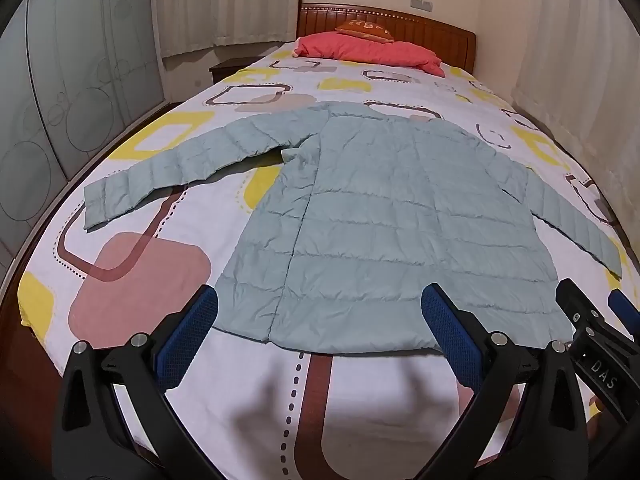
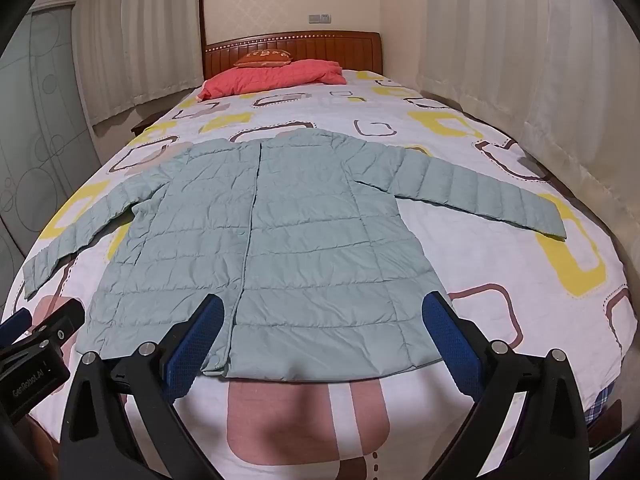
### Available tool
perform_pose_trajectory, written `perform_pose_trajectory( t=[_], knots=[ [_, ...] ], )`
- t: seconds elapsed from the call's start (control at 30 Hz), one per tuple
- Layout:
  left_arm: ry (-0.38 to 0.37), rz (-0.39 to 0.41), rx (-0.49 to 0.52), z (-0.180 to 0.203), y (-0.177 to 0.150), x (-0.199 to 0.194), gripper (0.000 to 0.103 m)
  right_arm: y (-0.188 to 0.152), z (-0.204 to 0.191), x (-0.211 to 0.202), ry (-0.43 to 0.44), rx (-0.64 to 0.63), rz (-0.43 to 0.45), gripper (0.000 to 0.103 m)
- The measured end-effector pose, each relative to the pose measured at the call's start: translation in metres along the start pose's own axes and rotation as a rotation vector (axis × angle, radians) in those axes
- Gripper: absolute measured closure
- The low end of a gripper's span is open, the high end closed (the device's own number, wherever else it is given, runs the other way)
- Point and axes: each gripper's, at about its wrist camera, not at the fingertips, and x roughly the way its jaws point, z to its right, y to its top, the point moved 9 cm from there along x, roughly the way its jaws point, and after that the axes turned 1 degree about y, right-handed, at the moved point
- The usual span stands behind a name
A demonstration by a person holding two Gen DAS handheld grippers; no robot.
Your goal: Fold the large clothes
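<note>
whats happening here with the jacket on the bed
A person holds two grippers over a light blue puffer jacket spread flat on the bed, sleeves out to both sides. The left gripper and right gripper are both open near the hem, holding nothing. No fold is made yet.

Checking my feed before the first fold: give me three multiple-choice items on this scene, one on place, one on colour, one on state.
1. Where does the pale green quilted jacket lie?
A. floor
B. patterned bedsheet
C. chair
2. What colour is the folded quilt by the wooden headboard?
A. coral red
B. blue
C. black
3. How are the jacket's sleeves?
A. folded in
B. rolled up
C. spread outward

B: it lies flat on the sheet.
A: it shows coral red.
C: both sleeves extend sideways; left gripper and right gripper stand open, holding nothing.
</note>
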Motion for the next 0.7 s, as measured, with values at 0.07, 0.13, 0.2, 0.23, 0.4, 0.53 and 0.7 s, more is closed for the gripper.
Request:
perform_pose_trajectory(
  t=[0.07,0.13,0.2,0.23,0.4,0.53,0.7],
  knots=[
    [-0.003,-0.004,0.000,-0.0001,-0.0007,0.0006,0.002,-0.0002,-0.0002,0.0002,0.000,0.000,0.000,0.004],
    [-0.005,-0.005,0.000,-0.0004,-0.0010,0.0007,0.002,-0.0004,-0.0004,0.0002,-0.001,0.001,0.000,0.004],
    [-0.005,-0.005,0.001,-0.0010,-0.0011,0.0006,0.002,-0.0006,-0.0009,0.0002,0.000,0.001,-0.001,0.004],
    [-0.001,0.001,-0.001,0.0002,-0.0030,-0.0019,0.002,-0.0007,-0.0010,0.0002,-0.001,0.002,0.000,0.004],
    [-0.002,-0.001,0.003,0.0003,-0.0022,-0.0021,0.002,-0.0011,-0.0021,-0.0003,0.000,0.000,-0.001,0.004],
    [-0.003,-0.006,0.000,0.0004,-0.0030,-0.0023,0.002,-0.0014,-0.0029,-0.0010,0.000,0.000,-0.001,0.004],
    [-0.003,-0.005,-0.001,0.0003,-0.0040,-0.0020,0.002,-0.0013,-0.0024,-0.0011,0.000,0.000,-0.002,0.004]
  ],
)
